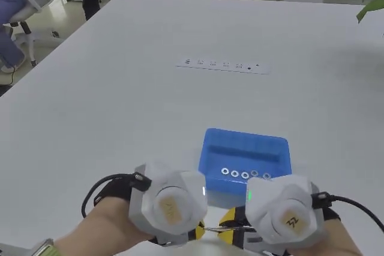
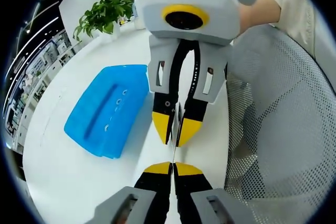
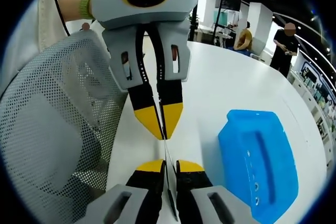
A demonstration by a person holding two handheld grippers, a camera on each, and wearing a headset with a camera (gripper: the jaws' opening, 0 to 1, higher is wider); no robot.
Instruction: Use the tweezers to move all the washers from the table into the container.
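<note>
Fingers (image 3: pixel 149 167) of your right gripper (image 3: pixel 168 166) are pinched tight on the tweezers (image 3: pixel 166 150). Your left gripper (image 2: pixel 172 167) nips the same tweezers from the opp. side, so the two sit nose to nose at the near edge of the table (image 1: pixel 120 100). Washers (image 1: pixel 245 174) lie in a row inside the blue container (image 1: pixel 264 148), just beyond both grippers. Mesh chair (image 2: pixel 283 129) hugs the table edge by your hands. Power strip (image 1: pixel 223 65) lies farther out, well apart from the container. Plant (image 1: pixel 372 1) at far right.
</note>
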